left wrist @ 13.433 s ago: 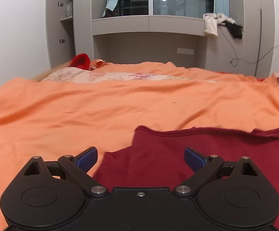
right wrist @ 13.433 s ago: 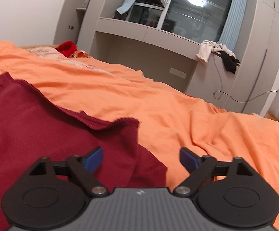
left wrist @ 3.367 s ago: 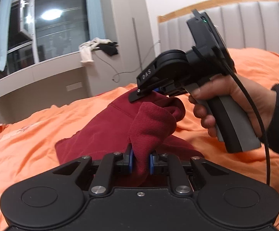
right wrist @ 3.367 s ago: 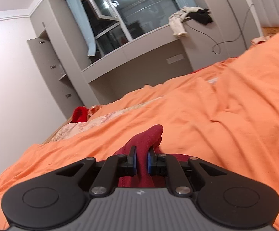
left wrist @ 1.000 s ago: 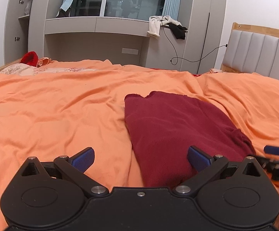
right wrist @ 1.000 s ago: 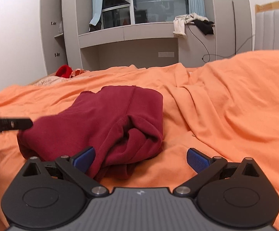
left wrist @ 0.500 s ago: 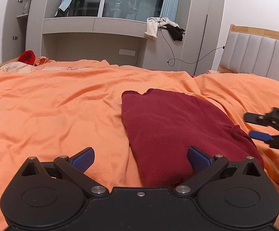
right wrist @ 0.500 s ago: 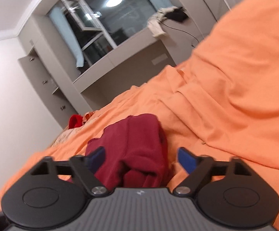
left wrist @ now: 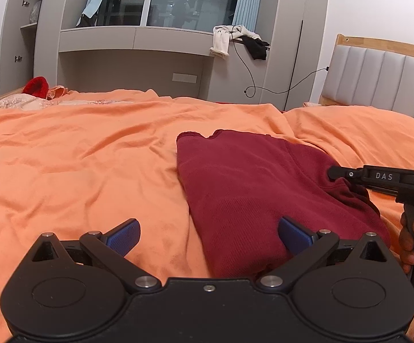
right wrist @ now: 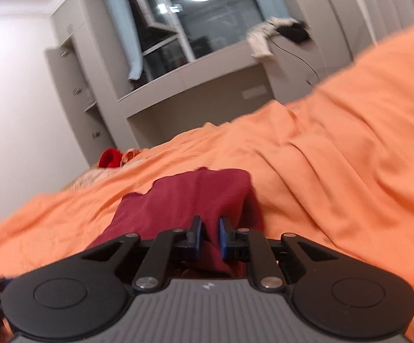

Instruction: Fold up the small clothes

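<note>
both tongs sit at the near end of the garment. left gripper point(left wrist: 208, 235) hangs with its blue pads spread wide and nothing between them, one pad over the orange bedcover point(left wrist: 78, 154), the other over the near left corner of the dark red garment point(left wrist: 252, 188). right gripper point(right wrist: 209, 237) has just been closing, and in its own view the pads pinch a raised ridge of the red cloth between them; from the left wrist view its black finger reaches in from the right onto the garment's right edge, with a hand point(left wrist: 411, 241) on the grip below.

the garment lies folded into a long pad on the bedcover, right of the middle of the bed, short of the grey headboard point(left wrist: 384, 83). it looks like a soft, light knit: limp, thick where the layers stack, likely to sag and slide open if lifted by one layer only. i would judge the safe hold to be at a folded edge or corner, through all layers, one tong at each near corner.

its long axis runs from near to far, slightly leaning left, with the ragged, notched end pointing away toward the grey window unit point(left wrist: 138, 40), and the bulkier rolled end nearest.
</note>
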`<state>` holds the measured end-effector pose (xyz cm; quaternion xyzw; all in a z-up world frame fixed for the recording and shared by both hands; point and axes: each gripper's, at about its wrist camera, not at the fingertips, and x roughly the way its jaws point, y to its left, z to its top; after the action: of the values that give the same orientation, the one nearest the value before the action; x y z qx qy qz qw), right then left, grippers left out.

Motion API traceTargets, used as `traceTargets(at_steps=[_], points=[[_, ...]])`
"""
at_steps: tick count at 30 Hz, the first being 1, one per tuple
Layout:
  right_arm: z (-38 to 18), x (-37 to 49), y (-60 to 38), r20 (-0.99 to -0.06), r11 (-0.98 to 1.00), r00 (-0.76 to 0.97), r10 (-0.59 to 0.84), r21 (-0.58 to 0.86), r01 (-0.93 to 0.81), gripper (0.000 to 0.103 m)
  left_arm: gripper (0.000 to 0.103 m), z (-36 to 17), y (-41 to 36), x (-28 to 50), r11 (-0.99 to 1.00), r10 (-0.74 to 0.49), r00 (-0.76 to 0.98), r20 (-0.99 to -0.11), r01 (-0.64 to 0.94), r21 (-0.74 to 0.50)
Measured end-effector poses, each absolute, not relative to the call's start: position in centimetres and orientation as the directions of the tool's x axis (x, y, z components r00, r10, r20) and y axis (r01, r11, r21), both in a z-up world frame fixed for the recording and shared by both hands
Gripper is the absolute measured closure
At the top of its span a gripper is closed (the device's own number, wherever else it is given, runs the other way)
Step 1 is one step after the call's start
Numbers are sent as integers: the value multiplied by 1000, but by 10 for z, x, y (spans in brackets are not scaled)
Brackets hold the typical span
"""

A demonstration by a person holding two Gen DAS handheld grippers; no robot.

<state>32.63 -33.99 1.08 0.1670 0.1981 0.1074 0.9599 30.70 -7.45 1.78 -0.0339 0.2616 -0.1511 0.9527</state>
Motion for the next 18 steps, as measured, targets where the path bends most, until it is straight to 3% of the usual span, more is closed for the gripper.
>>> traceTargets(at_steps=[6,14,16,18], points=[[17,320,-329,-349,955,910,221,265,-131,89,0,17,-75,306,952,-307,818,-487,273,-142],[-2,335,-362,-443,913,874,200,407,-3,88,0,16,-75,306,951,-310,818,-486,276,-142],[-6,335,-367,-452,903,869,203,429,12,86,0,15,-75,306,950,-312,817,-484,278,-142],[-7,334,-370,-456,901,868,198,433,22,77,0,15,-76,305,950,-310,818,-484,277,-140]])
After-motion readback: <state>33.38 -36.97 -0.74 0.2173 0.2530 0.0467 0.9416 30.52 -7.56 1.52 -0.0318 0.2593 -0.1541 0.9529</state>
